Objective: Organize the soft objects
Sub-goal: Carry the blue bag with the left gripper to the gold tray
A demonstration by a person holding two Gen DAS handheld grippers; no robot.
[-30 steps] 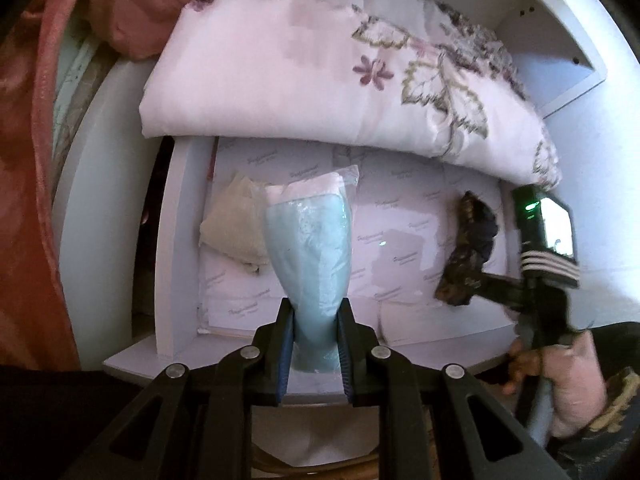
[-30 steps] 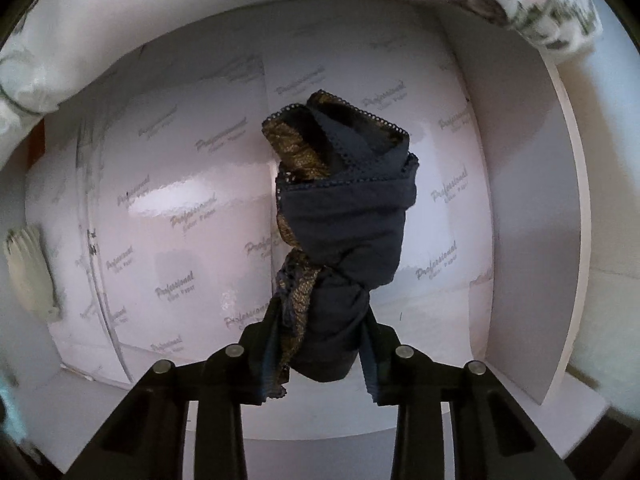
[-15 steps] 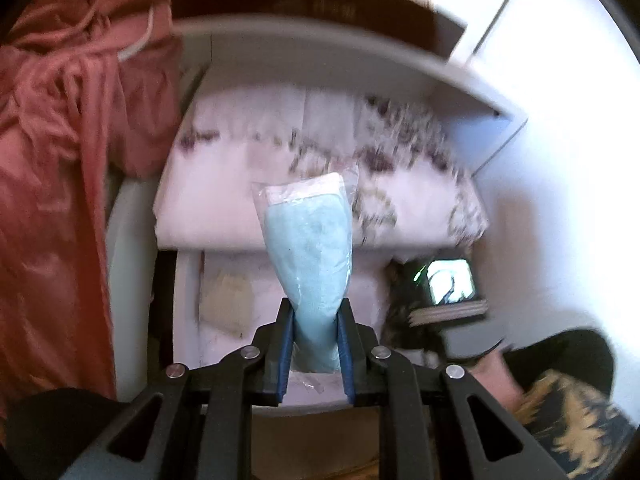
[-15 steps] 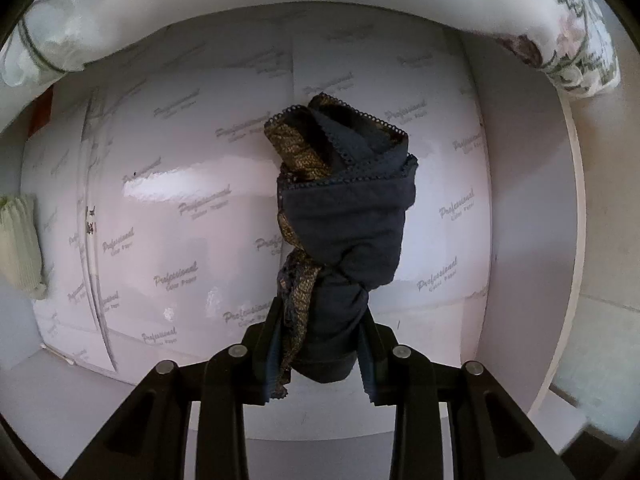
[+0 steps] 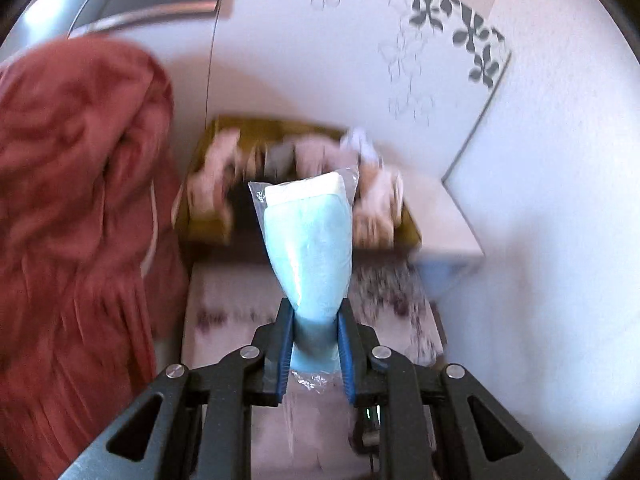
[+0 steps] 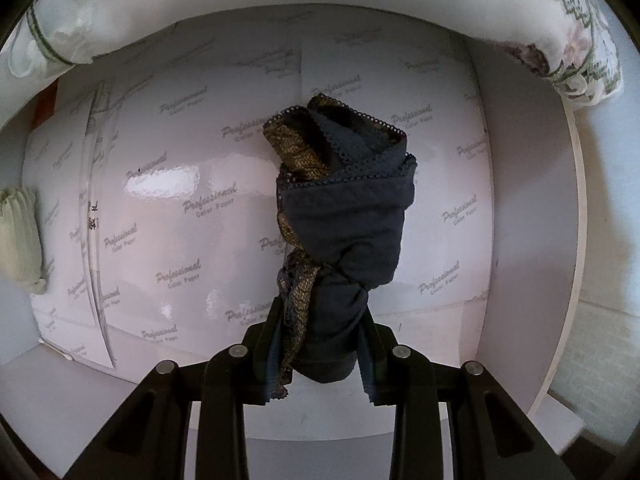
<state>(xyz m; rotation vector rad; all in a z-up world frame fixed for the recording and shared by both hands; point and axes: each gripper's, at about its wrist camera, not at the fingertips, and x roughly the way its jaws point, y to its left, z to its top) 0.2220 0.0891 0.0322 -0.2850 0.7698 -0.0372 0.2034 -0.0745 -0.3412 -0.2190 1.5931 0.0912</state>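
My left gripper is shut on a light blue soft pack in clear plastic and holds it up in front of a brown box of pinkish soft items on an upper shelf. This view is blurred. My right gripper is shut on a rolled dark navy cloth with gold lace and holds it inside a white shelf compartment lined with printed paper.
A red garment hangs at the left. A folded floral blanket lies below the box; its edge overhangs the compartment. A pale green cloth lies at the compartment's left. The white side wall stands right.
My left gripper has swung upward with the blue pack, from the lower compartment past the floral blanket to the box above. My right gripper has shifted slightly inside the compartment.
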